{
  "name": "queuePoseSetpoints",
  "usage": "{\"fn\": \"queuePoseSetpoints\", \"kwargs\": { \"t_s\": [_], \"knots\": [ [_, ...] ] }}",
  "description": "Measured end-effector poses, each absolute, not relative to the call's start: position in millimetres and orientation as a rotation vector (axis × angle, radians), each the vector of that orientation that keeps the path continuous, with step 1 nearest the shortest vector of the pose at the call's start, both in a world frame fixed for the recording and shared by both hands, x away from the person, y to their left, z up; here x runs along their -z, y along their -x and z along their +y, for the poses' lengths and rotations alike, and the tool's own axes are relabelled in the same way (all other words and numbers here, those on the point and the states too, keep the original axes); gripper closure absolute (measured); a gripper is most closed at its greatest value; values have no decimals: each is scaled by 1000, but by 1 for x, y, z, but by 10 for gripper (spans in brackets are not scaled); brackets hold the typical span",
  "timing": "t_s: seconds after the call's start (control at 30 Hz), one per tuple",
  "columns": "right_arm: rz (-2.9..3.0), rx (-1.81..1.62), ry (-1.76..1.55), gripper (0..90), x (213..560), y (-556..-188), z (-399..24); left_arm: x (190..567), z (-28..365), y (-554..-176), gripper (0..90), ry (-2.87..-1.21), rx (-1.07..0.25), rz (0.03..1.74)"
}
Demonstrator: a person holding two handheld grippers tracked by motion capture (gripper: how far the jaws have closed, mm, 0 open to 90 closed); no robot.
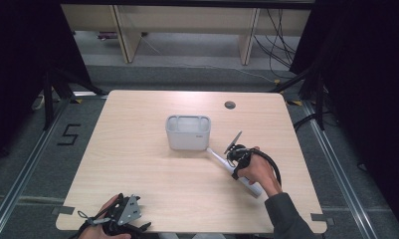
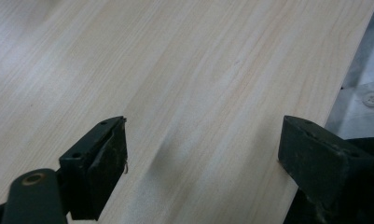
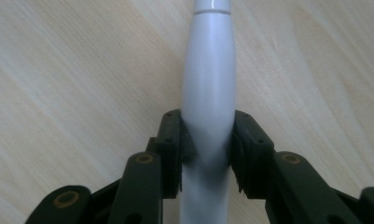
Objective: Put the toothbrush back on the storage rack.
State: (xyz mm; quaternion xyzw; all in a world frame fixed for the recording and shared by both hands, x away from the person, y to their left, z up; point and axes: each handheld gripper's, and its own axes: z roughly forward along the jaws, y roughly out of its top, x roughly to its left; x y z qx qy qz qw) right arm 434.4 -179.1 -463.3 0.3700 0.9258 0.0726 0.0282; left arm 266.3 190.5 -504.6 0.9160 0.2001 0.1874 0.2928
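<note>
A white electric toothbrush [image 1: 222, 162] lies slanted on the wooden table [image 1: 137, 164], right of centre, its thin neck pointing toward a grey holder box [image 1: 188, 132]. My right gripper [image 1: 235, 162] is shut on the toothbrush handle [image 3: 208, 107], both jaws pressed against its sides. At the near left edge of the table rests my left gripper [image 1: 120, 215]. Its jaws stand wide apart over bare wood, with nothing between the fingertips [image 2: 107, 158].
The grey holder box stands near the table's middle and has small side compartments. A round cable hole [image 1: 230, 105] sits at the far right. Wooden furniture legs and cables lie beyond the far edge. Black frame posts flank the table.
</note>
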Motion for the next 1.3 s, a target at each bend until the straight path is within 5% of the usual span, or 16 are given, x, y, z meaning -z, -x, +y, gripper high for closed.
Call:
{"fn": "queuePoseSetpoints", "kwargs": {
  "t_s": [0.67, 1.3],
  "knots": [
    [2514, -938, -1164, 666, 397, -420, -228, 505, 191, -267, 153, -2439, -496, 542],
    [2234, -1285, -1069, 666, 386, -449, -206, 503, 191, -267, 153, -2436, -500, 532]
  ]
}}
